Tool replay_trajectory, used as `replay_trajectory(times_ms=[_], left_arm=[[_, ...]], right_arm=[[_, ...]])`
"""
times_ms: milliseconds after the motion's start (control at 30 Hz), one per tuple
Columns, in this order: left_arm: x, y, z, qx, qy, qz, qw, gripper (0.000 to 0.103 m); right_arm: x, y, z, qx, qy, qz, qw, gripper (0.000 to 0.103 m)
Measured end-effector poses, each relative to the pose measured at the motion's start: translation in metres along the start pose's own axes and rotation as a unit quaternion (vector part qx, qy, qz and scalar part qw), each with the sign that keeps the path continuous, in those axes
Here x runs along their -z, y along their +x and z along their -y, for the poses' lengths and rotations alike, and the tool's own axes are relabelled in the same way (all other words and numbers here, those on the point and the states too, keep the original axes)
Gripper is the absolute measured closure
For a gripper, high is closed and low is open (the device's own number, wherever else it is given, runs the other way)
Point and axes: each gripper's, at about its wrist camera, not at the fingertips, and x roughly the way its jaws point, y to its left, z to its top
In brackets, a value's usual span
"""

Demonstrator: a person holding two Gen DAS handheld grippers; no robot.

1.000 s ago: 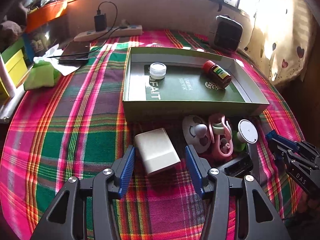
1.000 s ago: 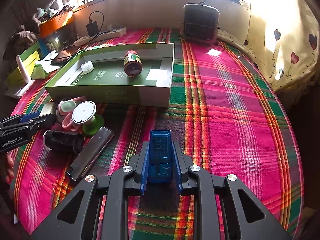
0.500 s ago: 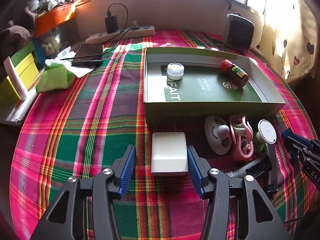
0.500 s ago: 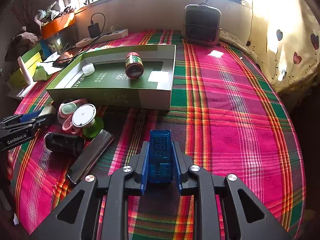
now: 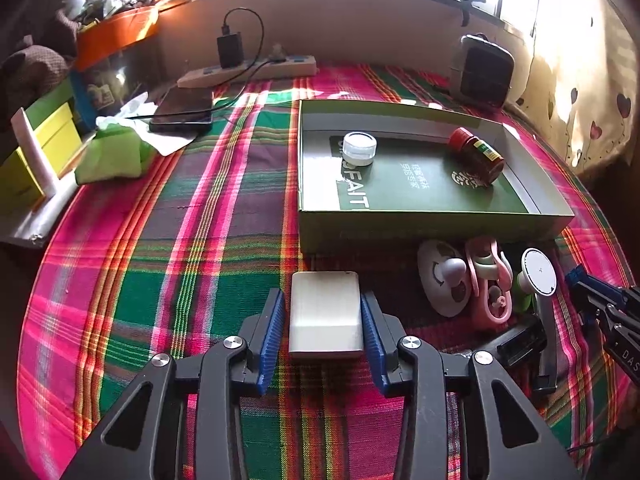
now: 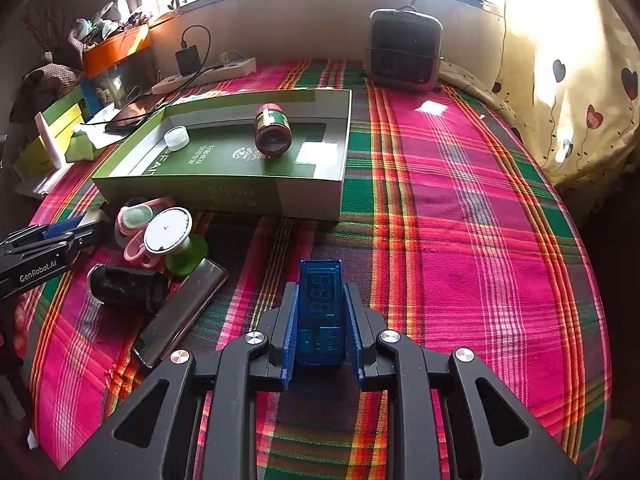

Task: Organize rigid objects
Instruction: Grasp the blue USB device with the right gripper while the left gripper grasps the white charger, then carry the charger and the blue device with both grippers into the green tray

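Note:
A white rectangular box lies on the plaid cloth between the blue pads of my left gripper, whose jaws are closing and sit against both its sides. My right gripper is shut on a blue translucent USB meter with a digit display, held just above the cloth. The green tray box behind holds a white-capped jar and a red-lidded bottle lying on its side. The left gripper also shows at the left edge of the right wrist view.
Beside the tray's front wall lie a white round piece, a pink clip, a white disc on a green stand, a black device and a grey bar. A power strip, phone and heater sit at the back.
The left view swung so the white box now lies straight between the left jaws, and those jaws have closed in onto its sides. The right gripper and its blue meter have not moved.

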Motion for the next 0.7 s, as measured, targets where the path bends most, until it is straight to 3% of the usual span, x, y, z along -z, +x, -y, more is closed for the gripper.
replay_trajectory(times_ms=[700], left_arm=[[0.0003,-0.001,-0.0029,0.004,-0.004,0.003,1.0,0.071]], right_arm=[[-0.0003,-0.0003,-0.0002,0.0,0.0,0.0,1.0,0.08]])
